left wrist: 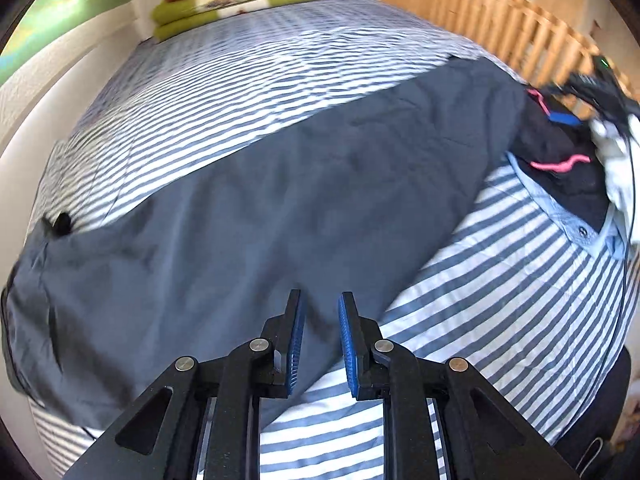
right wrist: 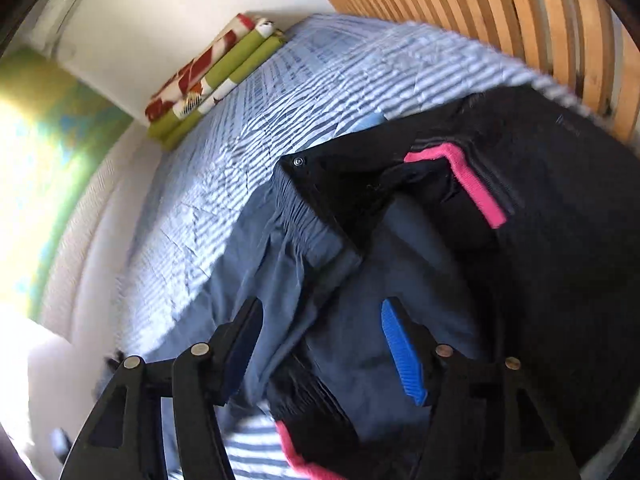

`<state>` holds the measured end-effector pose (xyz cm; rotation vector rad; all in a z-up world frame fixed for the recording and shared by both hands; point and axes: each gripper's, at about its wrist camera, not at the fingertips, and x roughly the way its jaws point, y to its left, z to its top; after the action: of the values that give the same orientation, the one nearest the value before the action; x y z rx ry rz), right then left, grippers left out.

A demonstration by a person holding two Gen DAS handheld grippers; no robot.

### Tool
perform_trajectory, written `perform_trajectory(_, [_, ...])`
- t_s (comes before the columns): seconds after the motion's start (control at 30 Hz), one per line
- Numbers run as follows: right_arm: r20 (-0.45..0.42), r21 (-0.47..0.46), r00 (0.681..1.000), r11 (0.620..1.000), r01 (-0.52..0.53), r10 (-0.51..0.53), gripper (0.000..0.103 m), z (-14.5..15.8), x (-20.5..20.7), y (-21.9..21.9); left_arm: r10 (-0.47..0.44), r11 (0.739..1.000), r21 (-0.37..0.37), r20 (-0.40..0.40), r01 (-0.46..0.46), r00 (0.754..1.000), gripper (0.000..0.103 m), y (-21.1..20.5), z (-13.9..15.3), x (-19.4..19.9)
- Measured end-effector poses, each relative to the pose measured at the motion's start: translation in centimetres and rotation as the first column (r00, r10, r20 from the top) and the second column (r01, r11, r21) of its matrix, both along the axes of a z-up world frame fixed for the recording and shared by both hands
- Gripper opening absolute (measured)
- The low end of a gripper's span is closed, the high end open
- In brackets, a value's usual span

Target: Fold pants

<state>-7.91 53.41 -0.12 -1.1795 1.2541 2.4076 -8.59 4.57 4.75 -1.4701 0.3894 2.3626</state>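
Pants (left wrist: 248, 216) of thin grey cloth, spread long across the striped bed (left wrist: 240, 92), running from far left to upper right ahead of the left gripper (left wrist: 320, 340). Its jaws stand slightly parted with nothing between them, their tips over the near edge of the cloth. In the right wrist view the elastic waistband (right wrist: 304, 216) lies just ahead of and between the jaws of the right gripper (right wrist: 320, 344), which are spread wide and empty. A black garment with pink trim (right wrist: 520, 208) lies beyond and right of them, overlapping the waist end. The fabric looks light, limp and somewhat slick, so it should crease readily and slide. Best hold, judged: gathered waistband and leg hem, pinched at the edges.
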Motion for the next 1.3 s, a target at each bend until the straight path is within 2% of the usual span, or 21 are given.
perform_trajectory(0.07, [0.006,-0.057,1.000,0.998,0.002,-0.002,0.061,-1.4,-1.3,0.0,-0.013,1.000,-0.009,0.008,0.013,1.000,0.019,1.3,-0.2,-0.2])
perform_trajectory(0.2, [0.008,-0.109,1.000,0.994,0.013,-0.013,0.061,-3.0,-3.7,0.0,-0.012,1.000,-0.020,0.033,0.012,0.999,0.019,2.4,-1.1,-0.6])
perform_trajectory(0.33, [0.015,-0.107,1.000,0.994,0.005,-0.004,0.061,-3.2,-4.9,0.0,0.005,0.999,-0.041,0.058,-0.002,0.998,0.019,1.1,-2.6,-1.5])
perform_trajectory(0.43, [-0.001,-0.014,0.998,0.998,-0.059,0.059,0.061,-1.0,-5.0,0.5,0.009,0.999,-0.050,0.060,-0.006,0.998,0.019,0.2,-2.9,-1.5])
perform_trajectory(0.47, [0.007,0.061,0.996,0.995,-0.085,0.085,0.061,0.1,-5.3,0.8,0.012,0.999,-0.050,0.060,-0.009,0.998,0.019,-0.2,-3.1,-1.8])
perform_trajectory(0.53, [0.040,0.123,0.993,0.986,-0.114,0.110,0.061,0.9,-6.1,1.7,0.021,0.999,-0.049,0.066,-0.017,0.998,0.019,-0.5,-3.4,-2.0])
perform_trajectory(0.63, [0.066,0.044,0.983,0.984,-0.175,0.172,0.061,0.0,-8.3,3.3,0.033,0.998,-0.059,0.076,-0.028,0.997,0.019,-0.6,-4.2,-2.4])
perform_trajectory(0.8, [0.123,0.003,0.958,0.965,-0.262,0.259,0.061,-2.4,-10.5,2.9,0.037,0.998,-0.056,0.096,-0.032,0.995,0.019,-0.4,-5.0,-2.8])
perform_trajectory(0.97, [0.108,-0.066,0.955,0.960,-0.272,0.278,0.063,-4.9,-10.7,3.2,0.035,0.998,-0.062,0.107,-0.029,0.994,0.019,0.1,-5.7,-3.2])
perform_trajectory(1.07, [0.096,-0.046,0.950,0.955,-0.293,0.296,0.063,-4.6,-11.0,2.4,0.026,0.998,-0.064,0.114,-0.018,0.993,0.019,0.6,-6.1,-3.3])
perform_trajectory(1.13, [0.086,-0.036,0.943,0.947,-0.319,0.321,0.059,-3.8,-11.0,1.6,0.019,0.998,-0.069,0.121,-0.011,0.993,0.019,0.9,-6.4,-3.3])
perform_trajectory(1.2, [0.065,-0.025,0.935,0.937,-0.348,0.349,0.050,-2.7,-10.7,1.1,0.009,0.997,-0.075,0.121,0.000,0.993,0.019,1.1,-6.5,-3.2])
perform_trajectory(1.3, [0.011,-0.070,0.933,0.931,-0.359,0.361,0.050,-1.6,-9.8,1.6,0.004,0.997,-0.074,0.123,0.006,0.992,0.019,1.3,-6.6,-3.1])
